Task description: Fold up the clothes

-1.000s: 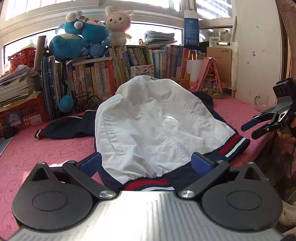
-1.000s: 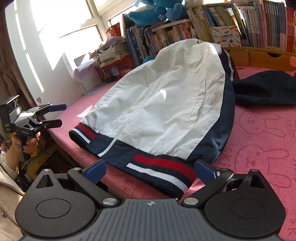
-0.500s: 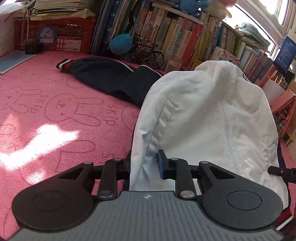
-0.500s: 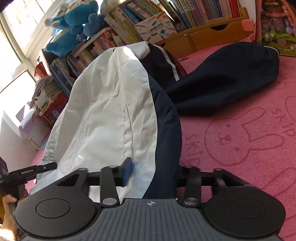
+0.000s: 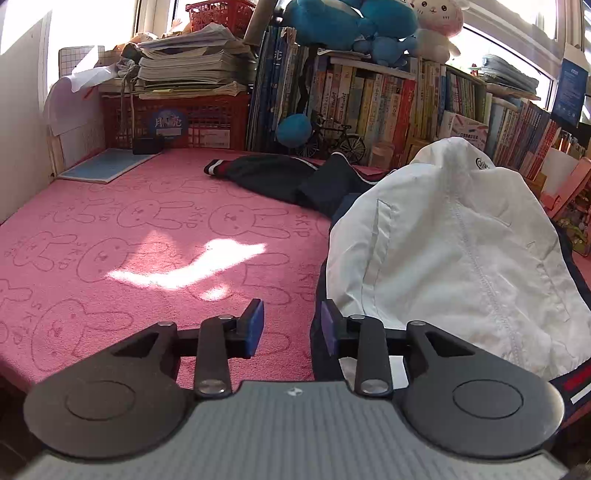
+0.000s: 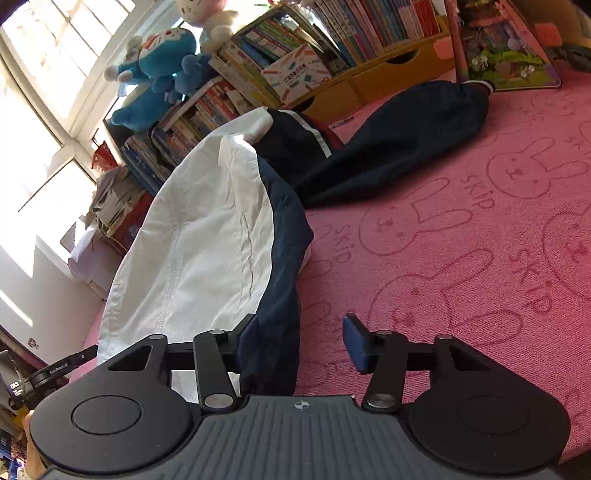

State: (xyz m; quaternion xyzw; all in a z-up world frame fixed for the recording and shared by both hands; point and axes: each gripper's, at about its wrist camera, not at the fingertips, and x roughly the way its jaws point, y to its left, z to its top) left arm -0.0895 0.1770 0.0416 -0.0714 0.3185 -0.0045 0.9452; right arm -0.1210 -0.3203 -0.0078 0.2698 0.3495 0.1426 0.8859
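Observation:
A white and navy jacket (image 5: 450, 251) with a red-and-white striped hem lies on the pink rabbit-print mat (image 5: 147, 258), puffed up, sleeves spread to both sides. My left gripper (image 5: 291, 326) is open at the jacket's left hem corner; its right pad touches the navy edge and nothing is held. In the right wrist view the jacket (image 6: 207, 251) lies left of centre. My right gripper (image 6: 299, 343) is open around the navy side edge (image 6: 280, 295), with the cloth between the jaws by the left pad. One sleeve (image 6: 399, 136) stretches away.
Bookshelves (image 5: 406, 99) with plush toys (image 5: 351, 22) line the far side. A red crate (image 5: 177, 118) with stacked papers stands at the far left. A blue-white pad (image 5: 107, 164) lies by the wall. A wooden drawer unit (image 6: 388, 77) and a picture board (image 6: 509, 51) stand at the back.
Both grippers were shut on the jacket's hem half a second ago and have opened now. The left one has shifted left, off the cloth; the hem has dropped onto the mat.

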